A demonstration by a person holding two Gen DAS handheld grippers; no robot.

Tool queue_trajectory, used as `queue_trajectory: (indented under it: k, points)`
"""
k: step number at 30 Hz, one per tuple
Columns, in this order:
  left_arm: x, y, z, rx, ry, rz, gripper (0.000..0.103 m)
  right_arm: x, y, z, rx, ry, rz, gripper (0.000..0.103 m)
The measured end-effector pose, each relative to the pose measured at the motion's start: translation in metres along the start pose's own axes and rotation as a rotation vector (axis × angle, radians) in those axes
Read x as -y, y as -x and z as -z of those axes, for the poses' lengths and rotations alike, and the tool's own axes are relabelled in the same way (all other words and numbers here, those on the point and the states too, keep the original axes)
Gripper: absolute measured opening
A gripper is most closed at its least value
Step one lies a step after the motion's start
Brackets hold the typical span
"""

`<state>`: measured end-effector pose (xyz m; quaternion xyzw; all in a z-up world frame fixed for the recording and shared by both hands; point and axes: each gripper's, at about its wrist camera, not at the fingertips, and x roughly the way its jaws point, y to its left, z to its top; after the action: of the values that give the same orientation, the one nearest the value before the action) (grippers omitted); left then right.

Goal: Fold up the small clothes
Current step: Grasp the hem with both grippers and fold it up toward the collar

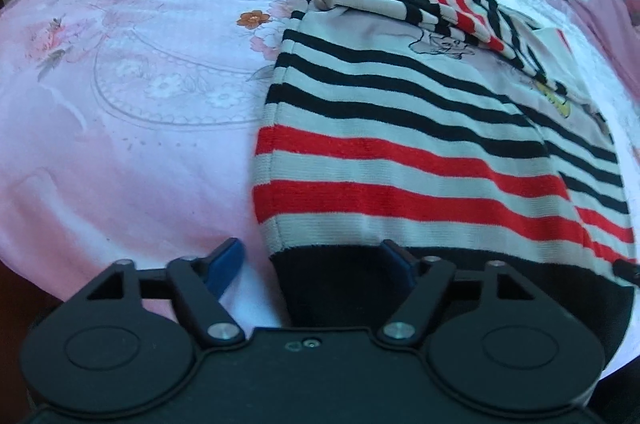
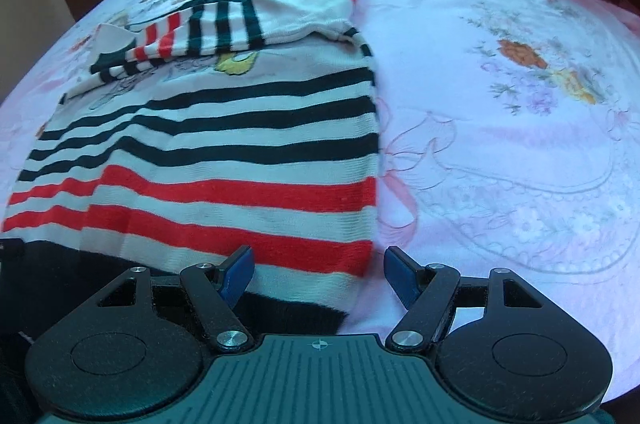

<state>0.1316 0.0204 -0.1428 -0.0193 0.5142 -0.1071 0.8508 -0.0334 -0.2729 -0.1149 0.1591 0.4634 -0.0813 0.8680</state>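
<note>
Both grippers, left gripper and right gripper, hover released over the striped sweater's black hem near the bed's front edge; soft, limp knit, best pinched at hem corners.

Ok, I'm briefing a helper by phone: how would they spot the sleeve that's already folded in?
On the pink floral bedsheet lies a white knitted top with black and red stripes. Its striped sleeve is folded across the chest at the far end; there the stripes run crosswise to the body's.
</note>
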Motion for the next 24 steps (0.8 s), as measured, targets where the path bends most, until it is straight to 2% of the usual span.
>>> queue_trajectory:
  k: [2, 3, 4, 5, 7, 9, 11, 18, 24]
  points:
    - [0.000, 0.003, 0.001, -0.003, 0.010, 0.040, 0.039, -0.003, -0.001, 0.001, -0.015, 0.004, -0.031, 0.071]
    - [0.001, 0.004, 0.001, -0.009, 0.009, 0.055, 0.031, -0.006, -0.001, 0.001, -0.021, 0.008, -0.048, 0.066]
    - [0.001, 0.005, 0.000, -0.018, 0.015, 0.078, 0.016, -0.008, 0.000, 0.002, -0.028, 0.011, -0.069, 0.057]
    - [0.002, 0.006, 0.000, -0.025, 0.024, 0.096, 0.009, -0.010, 0.001, 0.002, -0.036, 0.016, -0.088, 0.046]
    - [0.003, 0.007, -0.001, -0.025, 0.036, 0.122, 0.007, -0.012, 0.003, 0.002, -0.041, 0.028, -0.103, 0.038]
    - [0.007, 0.007, -0.003, -0.017, 0.035, 0.143, 0.007, -0.012, 0.003, 0.001, -0.047, 0.034, -0.118, 0.019]
    - [0.012, 0.009, -0.007, -0.005, 0.032, 0.165, 0.007, -0.009, 0.006, -0.003, -0.039, 0.009, -0.140, 0.010]
    - [0.029, 0.034, -0.047, 0.082, 0.040, 0.264, 0.007, -0.002, 0.022, -0.031, 0.030, -0.102, -0.290, 0.007]
    - [0.042, 0.029, -0.125, 0.143, 0.077, 0.324, 0.007, 0.010, 0.016, -0.097, 0.118, -0.234, -0.397, 0.004]
